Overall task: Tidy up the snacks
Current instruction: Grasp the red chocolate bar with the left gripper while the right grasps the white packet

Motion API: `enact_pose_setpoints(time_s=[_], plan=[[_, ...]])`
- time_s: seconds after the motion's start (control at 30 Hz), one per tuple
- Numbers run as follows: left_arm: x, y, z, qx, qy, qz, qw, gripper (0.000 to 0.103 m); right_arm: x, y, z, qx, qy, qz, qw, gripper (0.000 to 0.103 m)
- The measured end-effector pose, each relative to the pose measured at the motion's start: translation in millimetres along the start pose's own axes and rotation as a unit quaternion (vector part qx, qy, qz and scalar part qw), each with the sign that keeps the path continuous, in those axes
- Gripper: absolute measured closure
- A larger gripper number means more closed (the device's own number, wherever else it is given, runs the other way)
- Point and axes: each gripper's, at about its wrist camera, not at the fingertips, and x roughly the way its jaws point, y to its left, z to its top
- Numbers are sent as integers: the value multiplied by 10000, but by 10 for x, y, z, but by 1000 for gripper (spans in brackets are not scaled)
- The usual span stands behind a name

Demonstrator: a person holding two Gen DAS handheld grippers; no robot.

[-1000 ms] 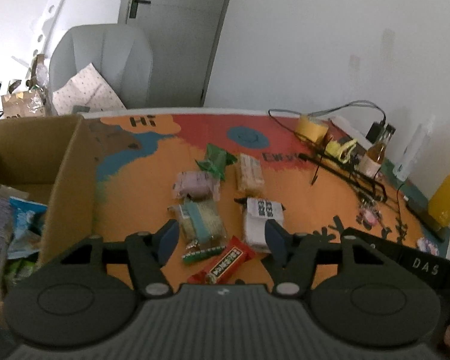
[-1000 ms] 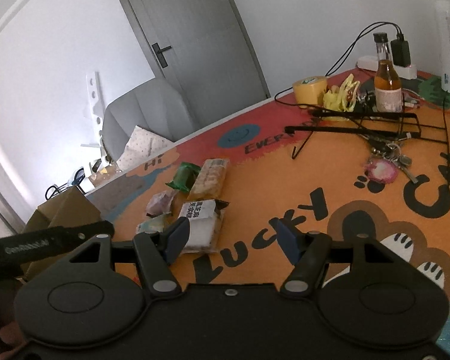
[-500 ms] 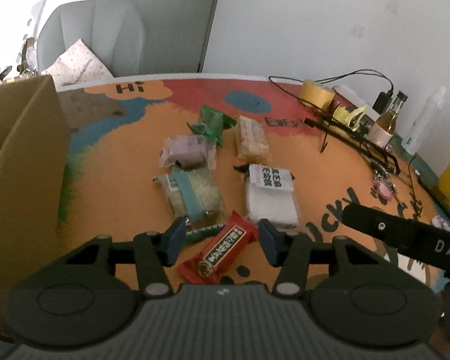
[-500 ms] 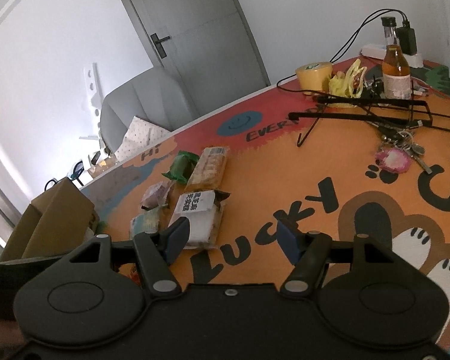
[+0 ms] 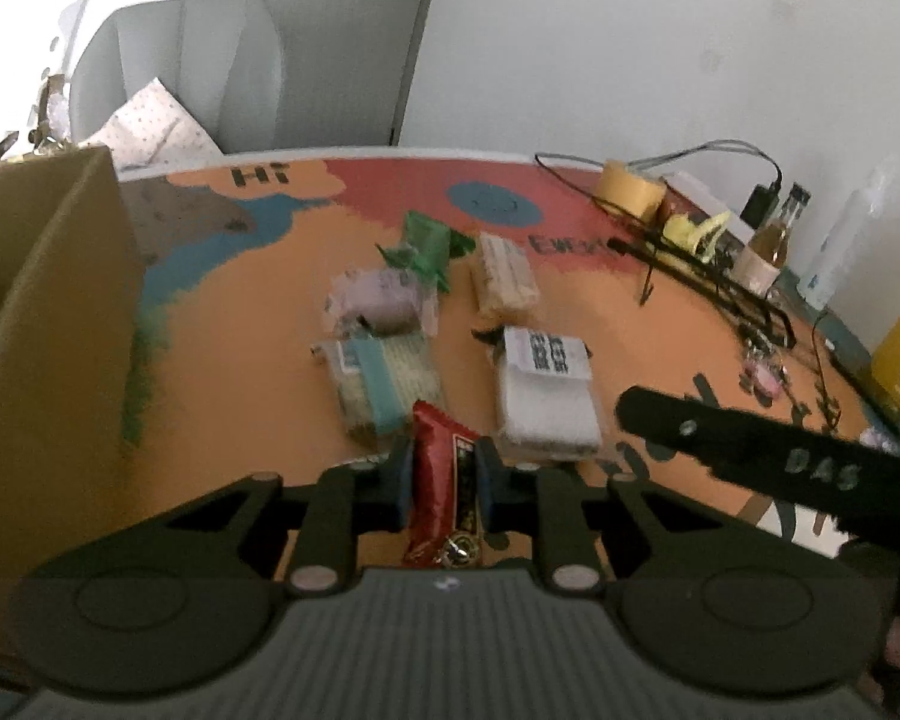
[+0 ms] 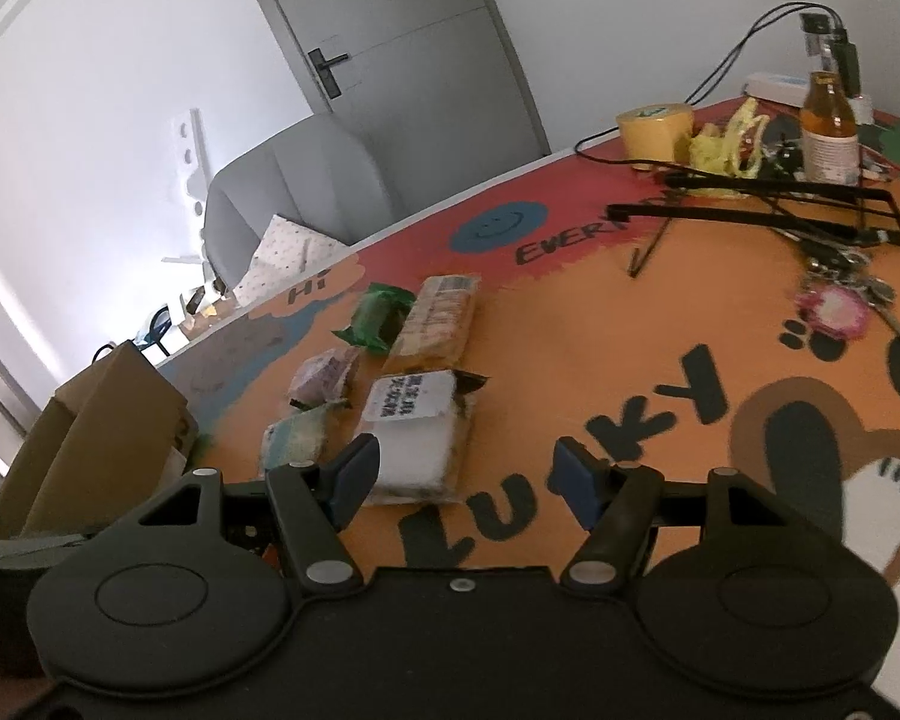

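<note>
The left hand-held gripper (image 5: 438, 474) clamps a red bar (image 5: 441, 480) upright between its pads, seemingly lifted just off the table (image 5: 240, 372) beside the box (image 5: 60, 312). The right hand-held gripper (image 6: 471, 480) hovers spread wide, with nothing in it, over the white packet (image 6: 417, 438); other snacks lie beyond.

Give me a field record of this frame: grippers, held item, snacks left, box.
left gripper: shut on red bar
right gripper: open, holds nothing, over the mat
snacks on mat: white pack, teal pack, purple pack, green pack, biscuit pack
box: on the left, open top
</note>
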Motion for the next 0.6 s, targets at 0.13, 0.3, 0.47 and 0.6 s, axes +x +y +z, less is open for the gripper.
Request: enact_pose_setpoints(time_s=[0.13,0.3,0.47,0.6], plan=[[-77,75,72,-110,-145,61,9998,83,79,90,15,-92,9,59,9999,38],[-108,146,118,-162,-230,108,9995,83,225,173,32,-176,18,-9,9998,38],[-84,217,130,-233,-234,164,9993,83,360,262,33,-244,55,-52,9997,33],[-71,257,145,-252,-258,225,9991,83,432,356,17,-399,77,-77,9991,29]])
